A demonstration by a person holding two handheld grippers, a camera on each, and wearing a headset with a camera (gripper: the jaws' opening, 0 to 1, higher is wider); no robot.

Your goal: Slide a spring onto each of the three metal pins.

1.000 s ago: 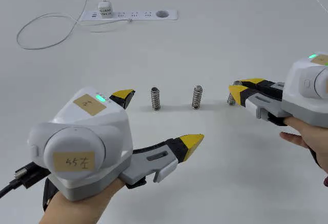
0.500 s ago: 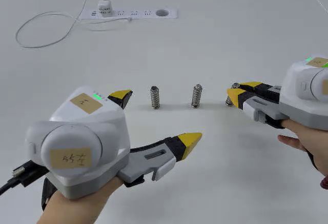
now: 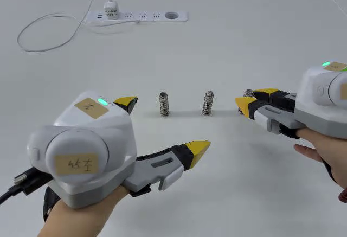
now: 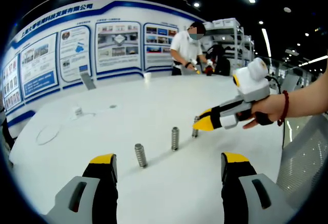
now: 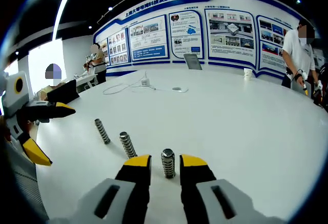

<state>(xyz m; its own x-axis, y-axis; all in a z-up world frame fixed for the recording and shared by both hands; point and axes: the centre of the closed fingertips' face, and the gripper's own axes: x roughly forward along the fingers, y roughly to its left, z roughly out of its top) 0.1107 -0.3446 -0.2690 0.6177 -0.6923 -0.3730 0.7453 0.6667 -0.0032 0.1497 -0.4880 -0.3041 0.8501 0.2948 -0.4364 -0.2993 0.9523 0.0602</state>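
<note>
Seemingly near the end. Three springs stand upright in a row across the middle of the head view: left spring (image 3: pixel 164 104), middle spring (image 3: pixel 208 102), right spring (image 5: pixel 168 163). Each looks to sit on its own pin, a rounded cap showing above the coils of the right one; the pins themselves are mostly hidden by the coils.

Right tongs (image 3: pixel 252 99) sit at the right spring, low centre of the right gripper view. The jaws are narrowly apart, one on each side of it, with a slim gap on both sides, so not clamped as far as shown.

Left tongs (image 3: pixel 162 125), lower left of the head view, are spread wide with nothing between them, near the left spring but not touching it.

Judgement: all three springs are on. What is left is backing the right tongs away and checking that the right spring is seated.

White surface (image 3: pixel 217 183); power strip (image 3: pixel 138 15) at upper left.
</note>
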